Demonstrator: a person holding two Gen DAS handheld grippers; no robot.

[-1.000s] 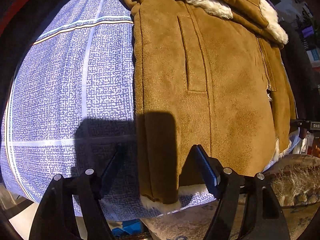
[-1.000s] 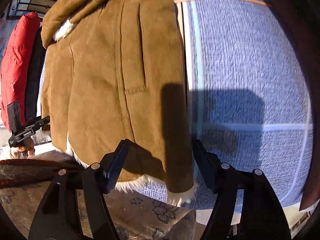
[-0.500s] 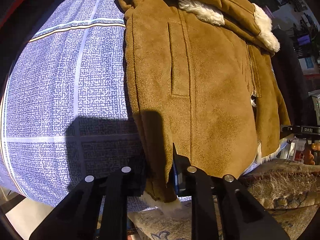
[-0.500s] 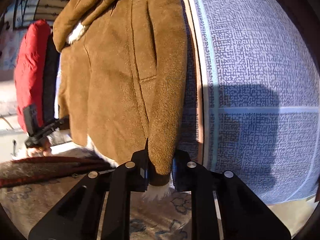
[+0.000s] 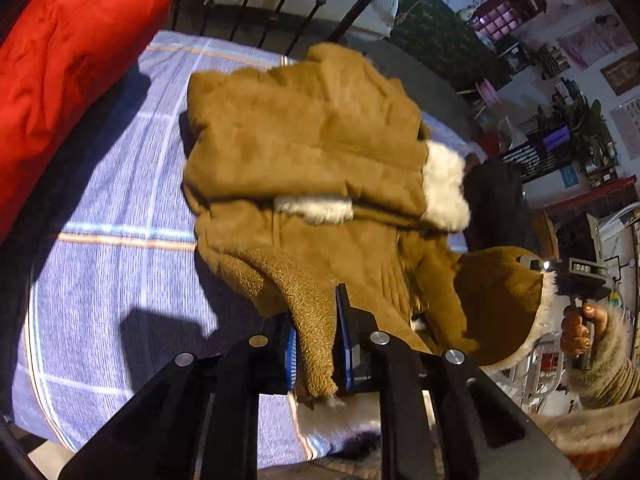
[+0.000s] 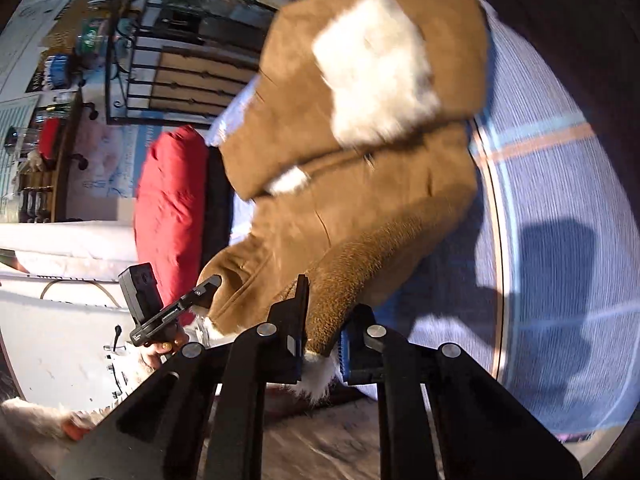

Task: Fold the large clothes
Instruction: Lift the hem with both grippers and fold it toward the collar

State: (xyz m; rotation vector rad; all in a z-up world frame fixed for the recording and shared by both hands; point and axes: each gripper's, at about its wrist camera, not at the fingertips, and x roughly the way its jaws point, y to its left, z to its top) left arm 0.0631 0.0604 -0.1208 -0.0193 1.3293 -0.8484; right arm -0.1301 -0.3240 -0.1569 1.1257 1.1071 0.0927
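Thick, heavy and floppy, the tan fleece-lined coat (image 5: 304, 152) lies mid-bed toward the bed's (image 5: 100, 240) near edge, its hem corners pinched shut in the left tongs (image 5: 316, 356) and right tongs (image 6: 320, 344), probably the firmest holds.

Open blue checked bedspread (image 5: 108, 208) lay at the left of the left wrist frame, bounded upper left by a red padded jacket (image 5: 68, 60) and, at top, black iron bed rails (image 5: 256, 4). The tan coat (image 5: 304, 136) (bunched, fleece showing) blocked the centre; bare bedspread filled the right wrist frame's right side.
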